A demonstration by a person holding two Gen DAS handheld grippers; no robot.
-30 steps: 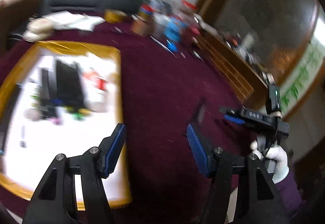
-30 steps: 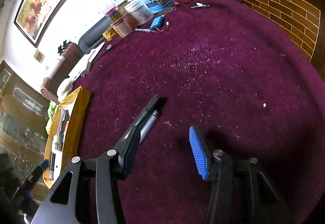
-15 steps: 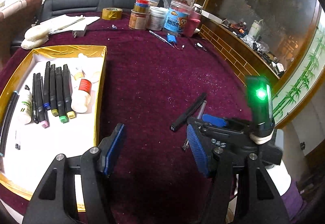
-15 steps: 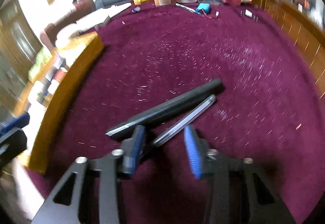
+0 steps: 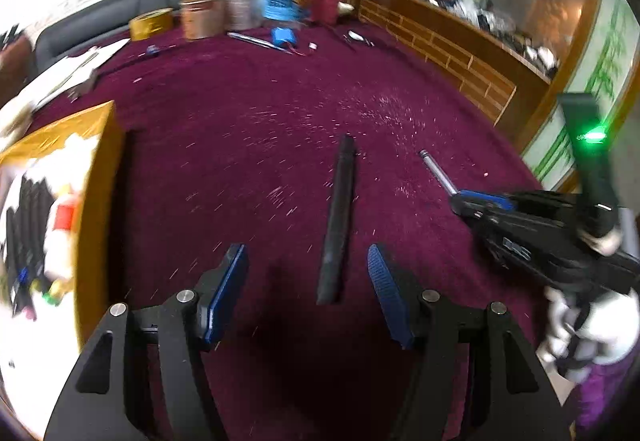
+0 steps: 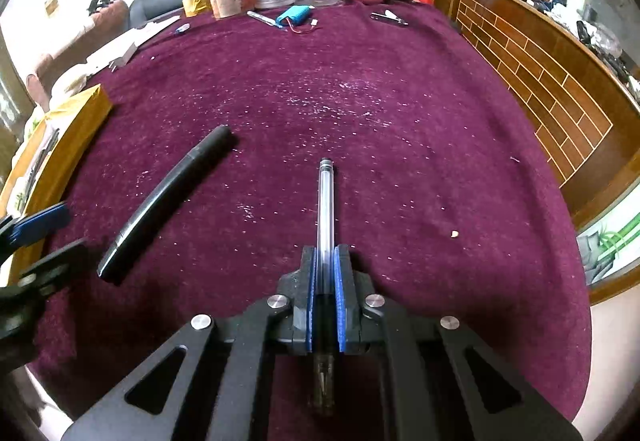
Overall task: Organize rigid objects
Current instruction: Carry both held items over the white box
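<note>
Maroon cloth (image 6: pixel 360 101) covers the table beside brick-patterned wood panelling (image 6: pixel 540 81).

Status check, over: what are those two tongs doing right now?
Right tongs shut on clear pen. Left tongs open, black marker lying between them on the maroon cloth. Gold tray to the left; nothing blocking.

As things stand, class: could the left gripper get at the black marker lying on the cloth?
Probably yes. The left gripper is open, the black marker lies straight ahead between its fingers, and nothing sits between. The right gripper, holding the clear pen, is off to one side.
</note>
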